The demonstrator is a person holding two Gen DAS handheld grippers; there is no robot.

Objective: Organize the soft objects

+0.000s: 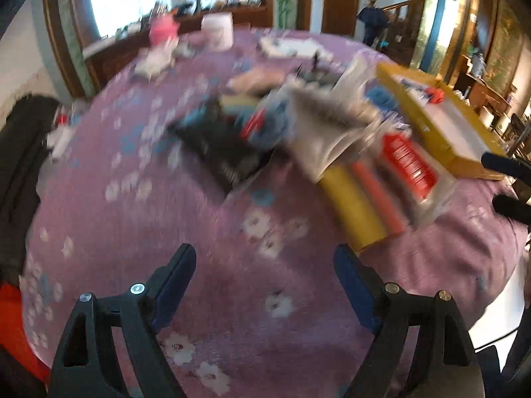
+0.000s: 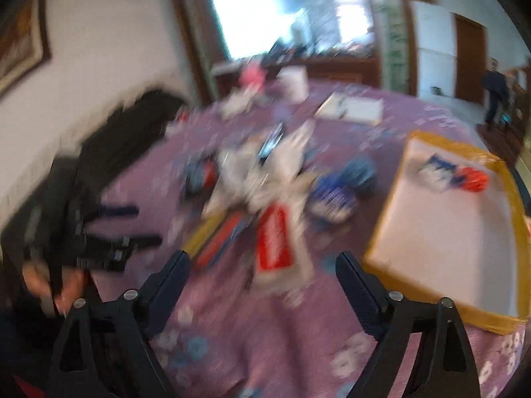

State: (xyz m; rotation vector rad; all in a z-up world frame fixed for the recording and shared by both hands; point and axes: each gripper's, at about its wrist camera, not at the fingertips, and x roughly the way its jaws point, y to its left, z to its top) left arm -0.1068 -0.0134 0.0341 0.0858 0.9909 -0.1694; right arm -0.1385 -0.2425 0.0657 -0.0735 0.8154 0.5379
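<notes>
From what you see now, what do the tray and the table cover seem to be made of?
The tray: probably cardboard, with a matte white floor and rims that look wrapped in glossy yellowish-brown tape. The table cover: woven fabric, matte purple with printed flowers; it shows soft folds. Blur leaves both uncertain.

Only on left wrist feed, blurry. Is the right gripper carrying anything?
Observer: No. The right gripper is open, with only the purple cloth showing between its fingers.
Operator: Tray looks edge-on here. What's inside?
Observer: The yellow-rimmed tray has a white floor, mostly bare. A red item and a blue-and-white item sit in its far corner.
Operator: What's nearest the right gripper?
Observer: A red-labelled clear pack lies just ahead of its fingers, at the near edge of the pile. The blur hides any contact.
</notes>
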